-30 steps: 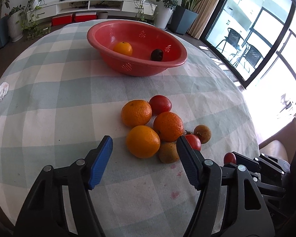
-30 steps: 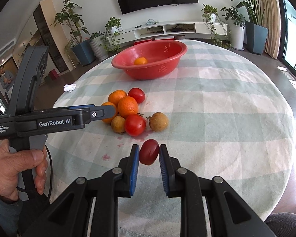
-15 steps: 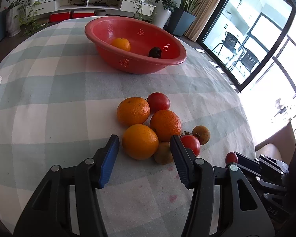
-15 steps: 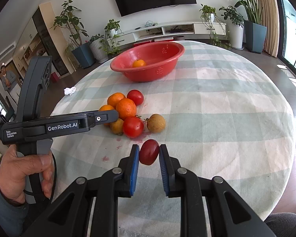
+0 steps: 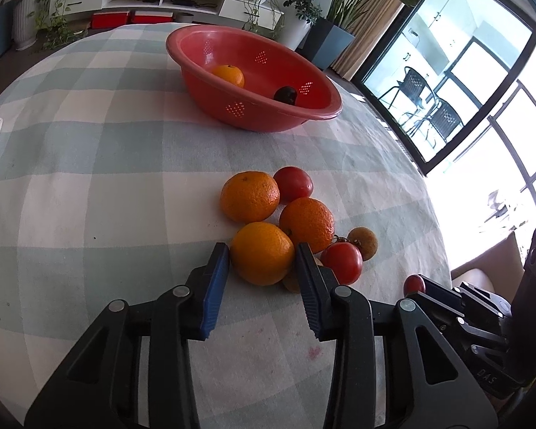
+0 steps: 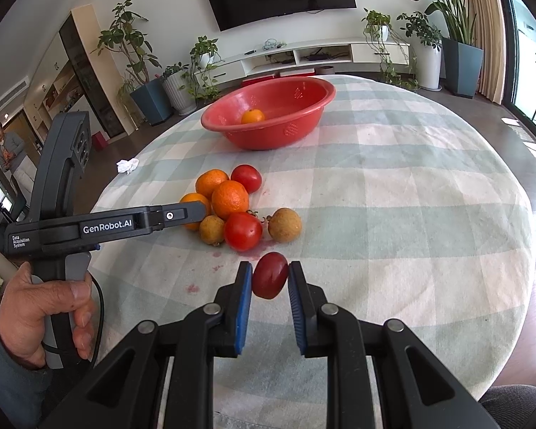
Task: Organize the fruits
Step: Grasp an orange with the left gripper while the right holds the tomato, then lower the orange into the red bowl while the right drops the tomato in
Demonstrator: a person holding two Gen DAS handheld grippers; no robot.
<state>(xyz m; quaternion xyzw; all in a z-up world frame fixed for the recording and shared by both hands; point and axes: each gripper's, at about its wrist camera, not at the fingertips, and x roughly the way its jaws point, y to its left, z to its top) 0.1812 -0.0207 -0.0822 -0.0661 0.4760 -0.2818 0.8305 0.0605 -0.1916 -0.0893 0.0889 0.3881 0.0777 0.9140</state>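
Observation:
My left gripper [image 5: 262, 261] is open, its blue pads on either side of the nearest orange [image 5: 262, 253] in a pile of oranges, tomatoes and small brown fruits on the checked tablecloth; the pads sit close to the orange. My right gripper [image 6: 269, 275] is shut on a small dark red tomato [image 6: 269, 275], held just above the cloth in front of the pile [image 6: 232, 207]. The red bowl [image 5: 318, 109] stands farther back and holds an orange [image 5: 228, 75] and a dark fruit [image 5: 285, 93]. The bowl also shows in the right wrist view [image 6: 303, 121].
A crumpled white tissue [image 6: 127, 165] lies at the table's left edge. Red juice stains [image 6: 193, 287] mark the cloth near the pile. The round table's edge [image 6: 518, 286] drops off at right. Plants, a TV stand and glass doors stand behind.
My left gripper has moved forward to the nearest orange and narrowed, so its pads now flank the fruit. My right gripper has held still with the tomato.

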